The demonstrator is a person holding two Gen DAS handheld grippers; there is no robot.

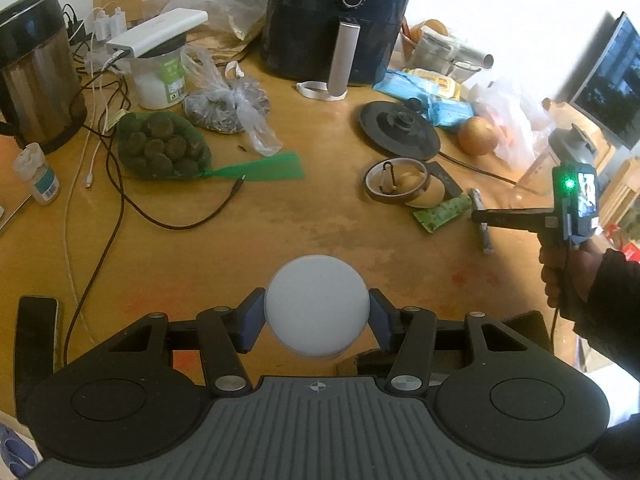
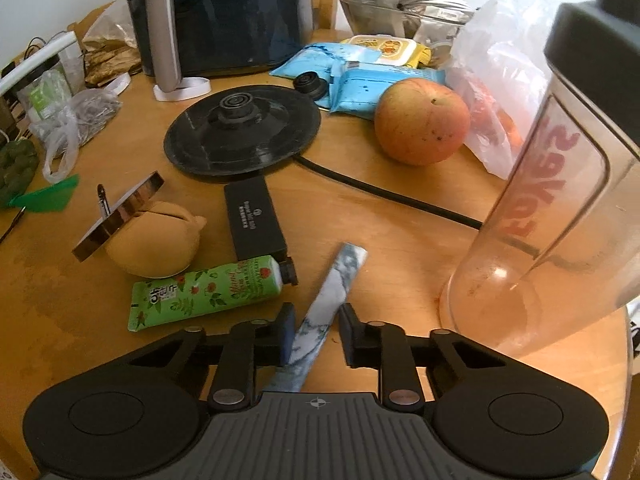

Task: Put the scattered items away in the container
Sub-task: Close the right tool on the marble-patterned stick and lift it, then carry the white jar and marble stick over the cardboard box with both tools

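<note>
My left gripper is shut on a white round lid-topped jar, held above the wooden table. My right gripper is open, its fingers on either side of a marbled blue-white stick that lies on the table; the left pad touches it, the right pad stands apart. Beside it lie a green hand-cream tube, a black box, a yellow pouch with a tape roll leaning on it. The right gripper shows in the left wrist view.
A clear plastic tumbler stands right of my right gripper. An apple, kettle base with its cord, blue packets and an air fryer lie behind. A kettle, netted fruit, cables and a phone sit left.
</note>
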